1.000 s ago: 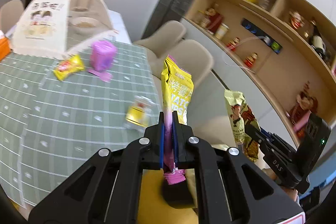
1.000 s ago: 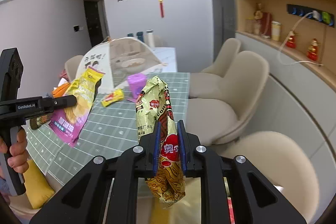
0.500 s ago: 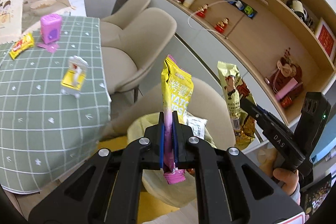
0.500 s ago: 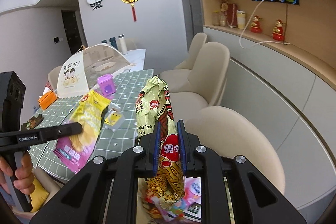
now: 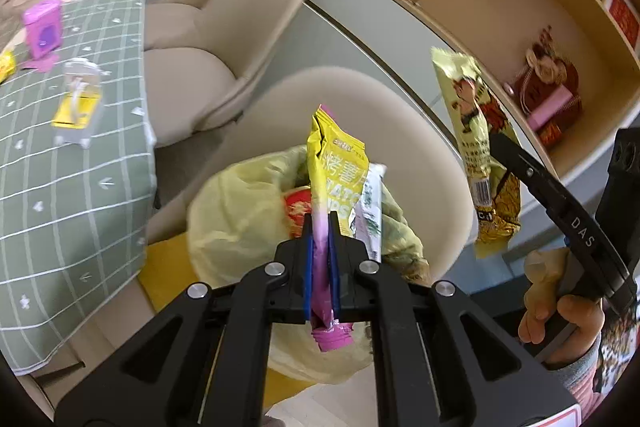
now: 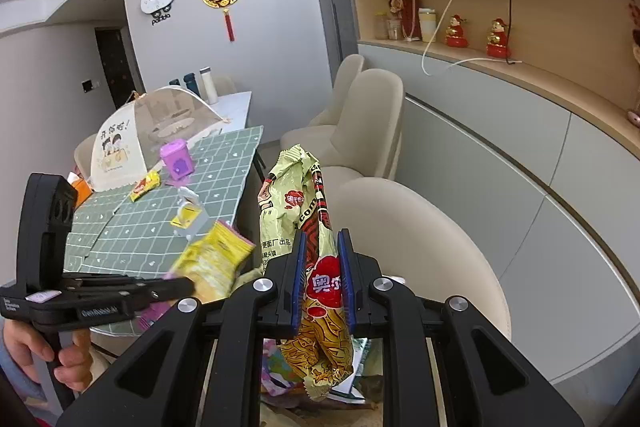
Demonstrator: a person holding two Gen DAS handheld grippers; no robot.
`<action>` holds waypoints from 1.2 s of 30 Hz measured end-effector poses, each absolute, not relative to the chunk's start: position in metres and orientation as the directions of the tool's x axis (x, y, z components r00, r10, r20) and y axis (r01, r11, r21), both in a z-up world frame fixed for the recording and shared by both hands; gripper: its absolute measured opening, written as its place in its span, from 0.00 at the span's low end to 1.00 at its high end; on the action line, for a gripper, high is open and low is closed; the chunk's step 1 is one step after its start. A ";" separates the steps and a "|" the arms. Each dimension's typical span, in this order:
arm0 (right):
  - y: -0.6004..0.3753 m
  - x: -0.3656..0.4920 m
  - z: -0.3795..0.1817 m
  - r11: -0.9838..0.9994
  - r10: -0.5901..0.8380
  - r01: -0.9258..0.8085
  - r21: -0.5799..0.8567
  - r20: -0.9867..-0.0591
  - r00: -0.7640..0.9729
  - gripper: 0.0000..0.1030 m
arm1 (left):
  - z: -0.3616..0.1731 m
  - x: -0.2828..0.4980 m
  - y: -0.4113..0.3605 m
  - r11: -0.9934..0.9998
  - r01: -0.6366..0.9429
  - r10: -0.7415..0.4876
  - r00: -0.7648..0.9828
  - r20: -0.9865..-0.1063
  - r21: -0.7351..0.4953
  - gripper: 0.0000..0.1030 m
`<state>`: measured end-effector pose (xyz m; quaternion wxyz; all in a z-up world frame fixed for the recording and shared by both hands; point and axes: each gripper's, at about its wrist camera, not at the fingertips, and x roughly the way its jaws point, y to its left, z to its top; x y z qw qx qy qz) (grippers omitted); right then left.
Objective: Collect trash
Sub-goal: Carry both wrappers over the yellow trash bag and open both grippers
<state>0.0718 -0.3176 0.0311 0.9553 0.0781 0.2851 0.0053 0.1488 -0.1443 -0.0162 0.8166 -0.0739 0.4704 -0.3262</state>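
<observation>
My left gripper (image 5: 321,223) is shut on a yellow and pink chip bag (image 5: 338,171), held upright above a pale yellow trash bag (image 5: 240,203) that sits on a beige chair and holds several wrappers. My right gripper (image 6: 322,251) is shut on a green and red snack bag (image 6: 294,203). In the left wrist view that snack bag (image 5: 474,143) hangs to the right of the trash bag, held by the right gripper (image 5: 504,151). The right wrist view shows the left gripper (image 6: 188,283) low on the left with the blurred chip bag (image 6: 214,263).
A table with a green checked cloth (image 5: 60,163) carries a small clear and yellow package (image 5: 76,99), a purple container (image 5: 42,27), a yellow wrapper (image 6: 145,186) and a mesh food cover (image 6: 156,131). Beige chairs (image 6: 360,131) line the table. Wooden shelves (image 6: 520,39) run along the right wall.
Both grippers have swung away from the table and down toward the chair, each still holding its bag. The yellow trash bag has come into the left wrist view under the chip bag.
</observation>
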 end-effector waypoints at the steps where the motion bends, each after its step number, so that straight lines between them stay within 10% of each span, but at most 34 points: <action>1: -0.319 0.071 0.030 0.988 0.049 0.040 0.149 -0.546 0.836 0.16 | -0.019 0.148 -0.150 0.775 0.472 -0.600 0.338 -0.725 -0.421 0.06; 19: -0.346 0.067 0.006 0.977 0.001 0.124 0.174 -0.582 0.813 0.16 | -0.057 0.159 -0.213 0.733 0.592 -0.564 0.250 -0.787 -0.337 0.08; 24: -0.338 0.072 -0.003 0.982 0.000 0.112 0.151 -0.599 0.801 0.16 | -0.050 0.162 -0.199 0.720 0.578 -0.594 0.227 -0.772 -0.385 0.36; 36: -0.268 0.107 -0.069 0.989 0.142 -0.076 0.124 -0.717 0.682 0.16 | -0.022 0.165 -0.115 0.816 0.446 -0.533 0.337 -0.776 -0.366 0.37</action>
